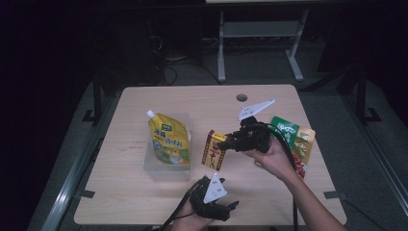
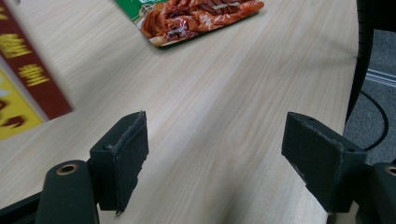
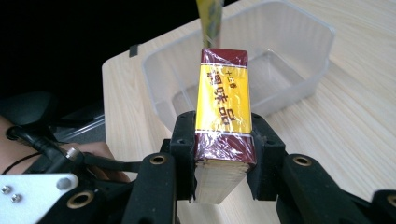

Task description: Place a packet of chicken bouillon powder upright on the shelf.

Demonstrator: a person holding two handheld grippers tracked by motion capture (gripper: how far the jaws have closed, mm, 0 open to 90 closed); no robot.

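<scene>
The right gripper (image 3: pixel 219 154) squeezes the yellow box (image 3: pixel 224 112), aiming it at the clear tub (image 1: pixel 166 166), at nine o'clock. The left gripper (image 2: pixel 215 154) waits wide open.

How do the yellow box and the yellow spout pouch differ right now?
The yellow box is rigid and clamped in the right gripper off the table; the spout pouch is soft and stands in the clear tub. The box has maroon ends; the pouch has a white cap. Both are mostly yellow.

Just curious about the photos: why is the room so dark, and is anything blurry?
High view: only the table is lit, surroundings black. Left gripper view: box at the left edge is blurred. Right gripper view: sharp, wrap on the box glints.
</scene>
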